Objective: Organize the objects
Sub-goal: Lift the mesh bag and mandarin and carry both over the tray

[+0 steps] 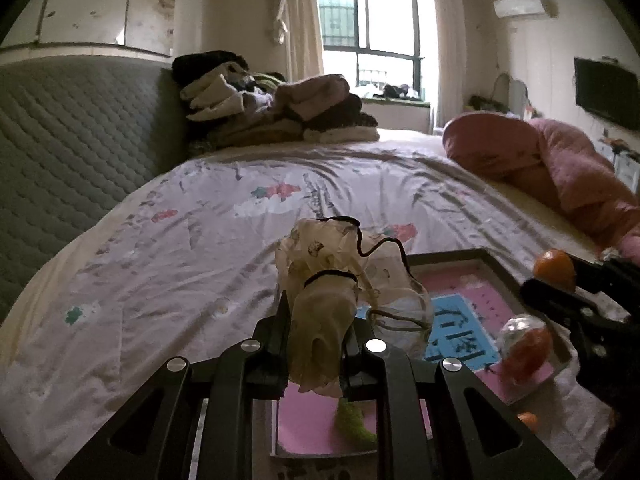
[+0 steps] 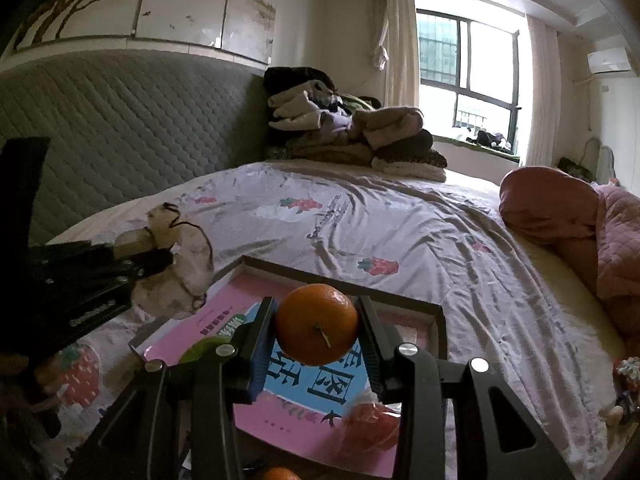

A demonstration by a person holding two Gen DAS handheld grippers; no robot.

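Observation:
My left gripper point(image 1: 316, 332) is shut on a cream drawstring pouch point(image 1: 324, 280) with a black cord, held above the left end of a dark-rimmed tray point(image 1: 452, 257). The pouch also shows in the right wrist view point(image 2: 180, 264). My right gripper point(image 2: 316, 330) is shut on an orange tangerine point(image 2: 316, 330), held over the tray point(image 2: 438, 320), which holds a pink and blue book point(image 2: 296, 408). The tangerine also shows in the left wrist view point(image 1: 554, 270). A plastic-wrapped orange fruit point(image 1: 524, 348) lies on the book. A green fuzzy item point(image 1: 352, 424) lies on the book too.
The tray lies on a bed with a strawberry-print sheet point(image 1: 240, 240). A pile of folded clothes point(image 1: 276, 108) sits at the far end by the grey quilted headboard point(image 1: 72, 140). A pink quilt point(image 1: 540, 160) lies on the right. Another tangerine point(image 2: 280, 474) lies at the near edge.

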